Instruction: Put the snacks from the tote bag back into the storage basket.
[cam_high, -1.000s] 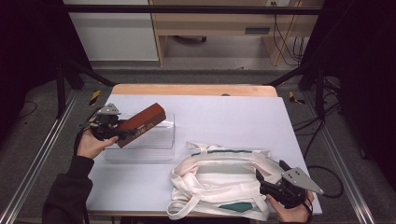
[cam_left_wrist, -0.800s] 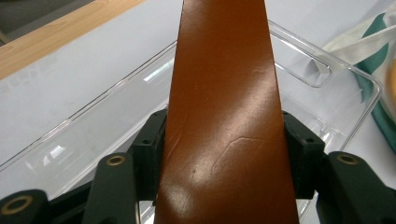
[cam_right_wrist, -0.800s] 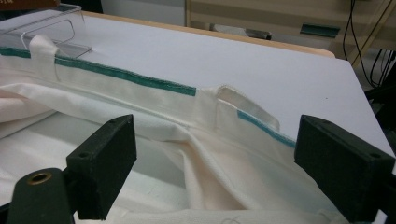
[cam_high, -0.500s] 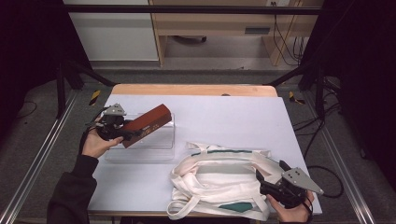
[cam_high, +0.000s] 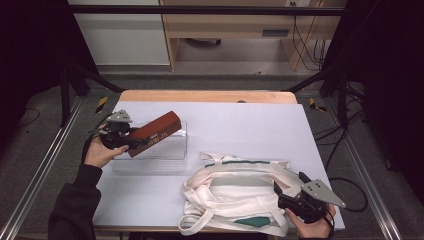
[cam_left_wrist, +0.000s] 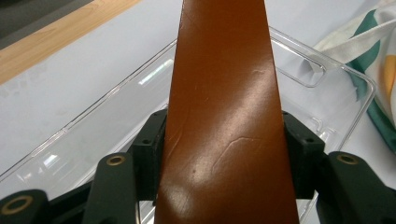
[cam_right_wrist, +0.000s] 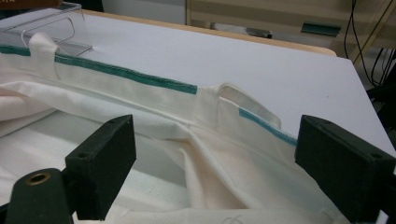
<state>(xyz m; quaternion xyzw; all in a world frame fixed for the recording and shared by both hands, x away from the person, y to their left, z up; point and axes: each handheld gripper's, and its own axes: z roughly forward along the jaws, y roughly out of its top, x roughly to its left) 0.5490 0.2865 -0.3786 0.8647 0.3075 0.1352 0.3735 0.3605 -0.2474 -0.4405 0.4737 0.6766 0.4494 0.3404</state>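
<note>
Left gripper, jaws clamped on the near end of a brown box whose long axis runs toward 2 o'clock above a clear tray on the bench; right gripper, jaws spread and empty, at the cloth bag lying toward 4 o'clock.

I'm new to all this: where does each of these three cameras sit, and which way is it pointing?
High view: fixed above the person's side, looking forward and down on the white table; both forearms and hands show.
Left gripper view: rides the left claw, looking along its jaws, clamped on a brown box over a clear tray.
Right gripper view: rides the right claw, looking between its open jaws over a cream bag.
Shared: tray and bag appear in all three.
</note>
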